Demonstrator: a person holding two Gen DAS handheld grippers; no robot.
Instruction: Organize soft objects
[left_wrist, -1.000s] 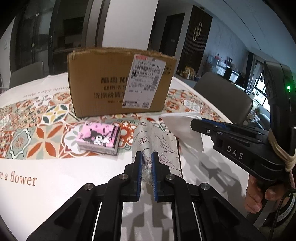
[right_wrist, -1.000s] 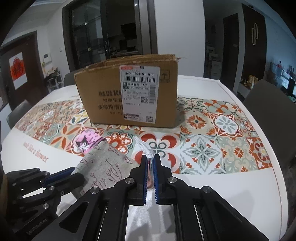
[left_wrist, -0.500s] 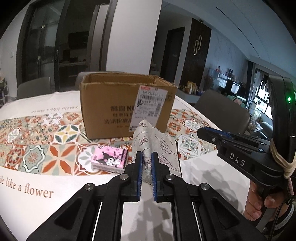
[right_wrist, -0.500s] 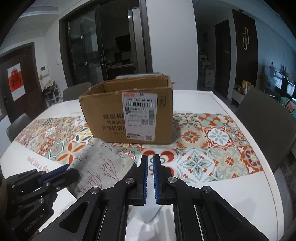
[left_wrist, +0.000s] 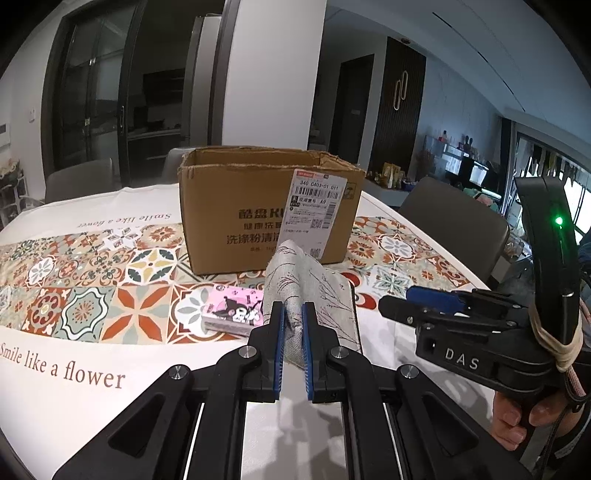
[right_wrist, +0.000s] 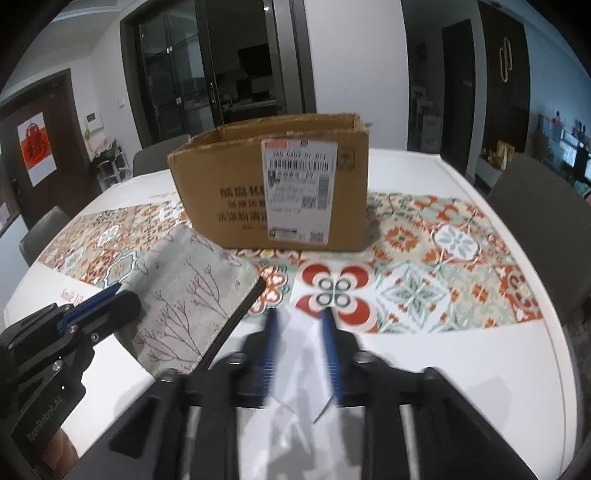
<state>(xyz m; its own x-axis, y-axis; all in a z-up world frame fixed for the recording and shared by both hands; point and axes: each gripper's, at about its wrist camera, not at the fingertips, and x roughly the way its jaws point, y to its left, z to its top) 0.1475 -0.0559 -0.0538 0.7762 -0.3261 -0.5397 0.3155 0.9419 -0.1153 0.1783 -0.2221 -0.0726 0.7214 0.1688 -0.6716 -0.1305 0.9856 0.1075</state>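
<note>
My left gripper (left_wrist: 292, 318) is shut on a grey cloth pouch (left_wrist: 314, 295) printed with branches and holds it lifted above the table, in front of an open cardboard box (left_wrist: 266, 210). The pouch also shows in the right wrist view (right_wrist: 188, 295), left of my right gripper (right_wrist: 299, 321). My right gripper is open, its fingers blurred, above a white tissue (right_wrist: 303, 365) lying on the table. A pink tissue pack (left_wrist: 232, 314) lies on the table left of the pouch.
The box (right_wrist: 273, 192) stands at the table's middle on a patterned tile cloth (right_wrist: 443, 258). Grey chairs (left_wrist: 454, 221) stand around the table. The right gripper's body (left_wrist: 480, 343) is close on the right of the left wrist view.
My right gripper has opened and let go of the white tissue. My left gripper has lifted the pouch higher off the table.
</note>
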